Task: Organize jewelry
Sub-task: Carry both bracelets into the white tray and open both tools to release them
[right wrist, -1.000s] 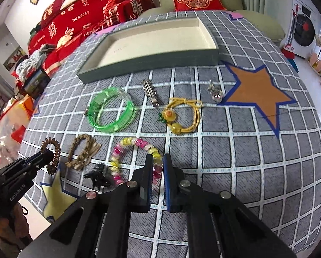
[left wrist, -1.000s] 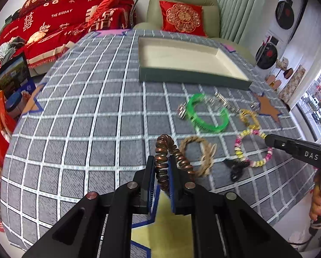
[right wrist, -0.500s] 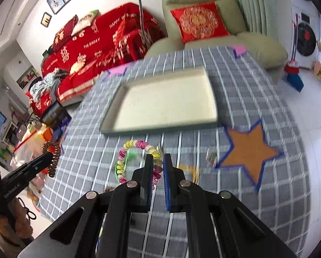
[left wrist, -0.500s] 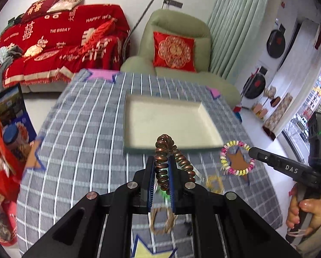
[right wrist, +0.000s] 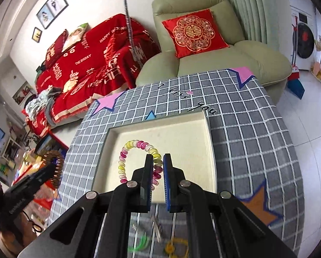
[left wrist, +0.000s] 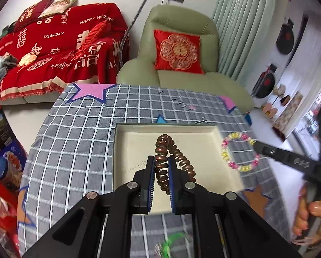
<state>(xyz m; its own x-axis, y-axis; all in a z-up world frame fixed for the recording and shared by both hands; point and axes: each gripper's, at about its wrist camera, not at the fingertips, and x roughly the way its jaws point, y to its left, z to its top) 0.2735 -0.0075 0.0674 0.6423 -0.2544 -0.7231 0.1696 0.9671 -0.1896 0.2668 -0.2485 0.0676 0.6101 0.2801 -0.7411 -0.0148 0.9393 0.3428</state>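
My left gripper (left wrist: pixel 161 161) is shut on a brown spiral hair tie (left wrist: pixel 163 150) and holds it above the shallow cream tray (left wrist: pixel 128 150). My right gripper (right wrist: pixel 158 161) is shut on a pink-and-yellow spiral bracelet (right wrist: pixel 136 146) and holds it over the same tray (right wrist: pixel 182 142). In the left wrist view the bracelet (left wrist: pixel 240 150) hangs from the right gripper by the tray's right rim. In the right wrist view the brown tie (right wrist: pixel 53 165) hangs left of the tray.
The tray sits on a grey checked tablecloth (left wrist: pixel 74 146). A green bangle (right wrist: pixel 141 244), a yellow cord bracelet (right wrist: pixel 177 245) and a silver clip (right wrist: pixel 156 228) lie below the grippers, blurred. A green armchair (left wrist: pixel 182 60) and red sofa (left wrist: pixel 53 49) stand behind the table.
Both grippers have lifted their pieces off the cloth and moved forward over the tray. The remaining jewelry has dropped to the bottom of both views.
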